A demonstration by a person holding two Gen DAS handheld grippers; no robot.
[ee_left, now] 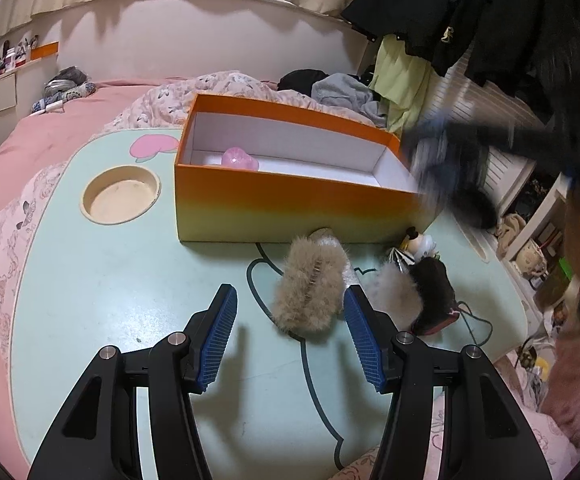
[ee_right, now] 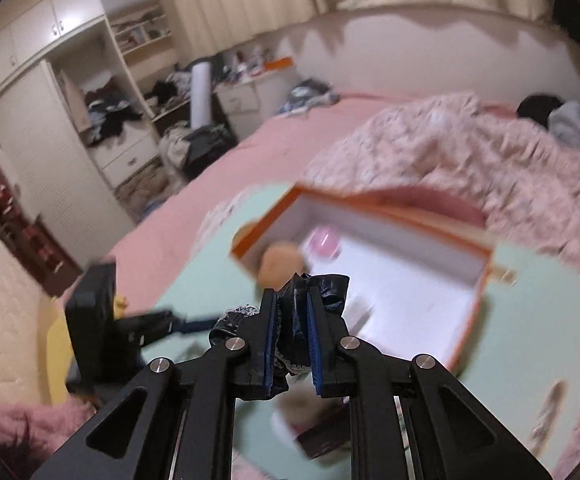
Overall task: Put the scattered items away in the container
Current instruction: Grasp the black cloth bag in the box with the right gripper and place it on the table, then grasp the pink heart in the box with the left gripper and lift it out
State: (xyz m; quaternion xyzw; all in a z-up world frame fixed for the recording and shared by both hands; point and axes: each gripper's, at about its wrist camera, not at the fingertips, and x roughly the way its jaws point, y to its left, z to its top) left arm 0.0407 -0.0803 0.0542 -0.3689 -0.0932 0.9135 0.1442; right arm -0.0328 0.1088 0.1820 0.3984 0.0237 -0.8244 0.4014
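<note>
- From my left wrist view, my right hand-held gripper (ee_left: 446, 168) is a dark smear over the far right corner of the orange box (ee_left: 290, 200) — I can't read its fingers there.
- The pink thing (ee_left: 240, 159) in the box is half hidden behind the near wall; what it is I can't tell.
- The grey fluffy piece (ee_left: 394, 294) and the black item (ee_left: 434, 292) sit partly behind my left finger.
- The right wrist view is blurred throughout: the box (ee_right: 466, 320) has soft edges, and the tan fuzzy lump (ee_right: 280, 266) is shapeless.
- The black shiny fabric (ee_right: 322, 284) in my right hand-held gripper (ee_right: 292, 298) is mostly covered by the pads — its full shape stays hidden.
- My left hand-held gripper (ee_right: 194, 325) is streaked there.
</note>
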